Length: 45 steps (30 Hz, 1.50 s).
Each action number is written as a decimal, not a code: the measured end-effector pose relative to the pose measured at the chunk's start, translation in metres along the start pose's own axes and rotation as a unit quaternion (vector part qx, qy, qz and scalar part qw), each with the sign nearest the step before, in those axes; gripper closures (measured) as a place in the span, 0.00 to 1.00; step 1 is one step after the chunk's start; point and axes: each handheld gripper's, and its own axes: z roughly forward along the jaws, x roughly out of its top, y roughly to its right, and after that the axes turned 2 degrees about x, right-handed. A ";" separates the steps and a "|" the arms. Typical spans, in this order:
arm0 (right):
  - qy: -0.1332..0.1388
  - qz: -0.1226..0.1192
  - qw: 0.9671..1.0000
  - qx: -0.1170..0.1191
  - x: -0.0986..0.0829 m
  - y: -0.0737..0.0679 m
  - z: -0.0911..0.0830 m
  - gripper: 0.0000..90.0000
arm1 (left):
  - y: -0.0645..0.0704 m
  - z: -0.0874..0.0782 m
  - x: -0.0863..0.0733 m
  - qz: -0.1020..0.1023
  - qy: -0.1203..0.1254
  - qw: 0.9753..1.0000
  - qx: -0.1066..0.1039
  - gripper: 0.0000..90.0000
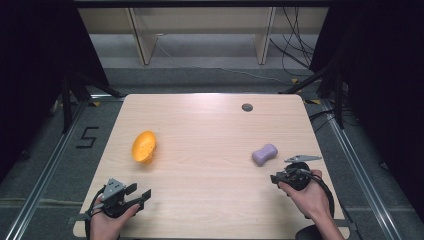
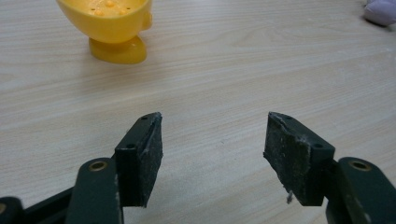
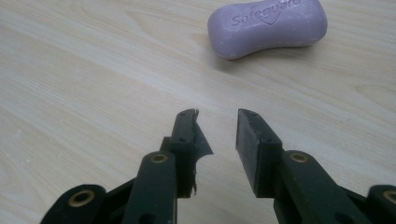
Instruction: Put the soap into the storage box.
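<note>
A yellow perforated soap dish [image 1: 144,146] lies tipped on its side on the left half of the wooden table [image 1: 210,135]. A purple soap bar [image 1: 264,154] lies on the right half. My left gripper [image 1: 141,191] is at the front left, open wide and holding nothing. In the left gripper view the left gripper [image 2: 215,126] faces the dish [image 2: 112,23] some way ahead, with the soap [image 2: 380,11] at the top right. My right gripper [image 1: 274,178] sits just in front of the soap. In the right gripper view the right gripper [image 3: 217,116] stands open by a narrow gap, with the soap [image 3: 267,27] ahead and slightly right.
A grey round grommet [image 1: 247,107] sits in the table near its far edge. Beyond the table are wooden frame legs [image 1: 142,40], loose cables [image 1: 292,50] and dark stands on either side. A hand holds each gripper at the table's front edge.
</note>
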 end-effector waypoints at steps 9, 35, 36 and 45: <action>-0.041 -0.013 0.999 0.003 0.014 0.005 0.007 0.61 | 0.000 -0.001 0.001 0.001 0.002 1.000 0.004 0.41; -0.140 0.251 0.953 -0.092 0.116 0.035 0.069 0.32 | -0.001 -0.001 0.001 -0.005 0.003 1.000 0.007 0.42; -0.140 0.251 0.953 -0.092 0.116 0.035 0.069 0.32 | -0.001 -0.001 0.001 -0.005 0.003 1.000 0.007 0.42; -0.159 0.334 0.924 -0.099 0.122 0.032 0.079 0.32 | 0.000 0.000 0.001 -0.002 0.002 1.000 0.001 0.42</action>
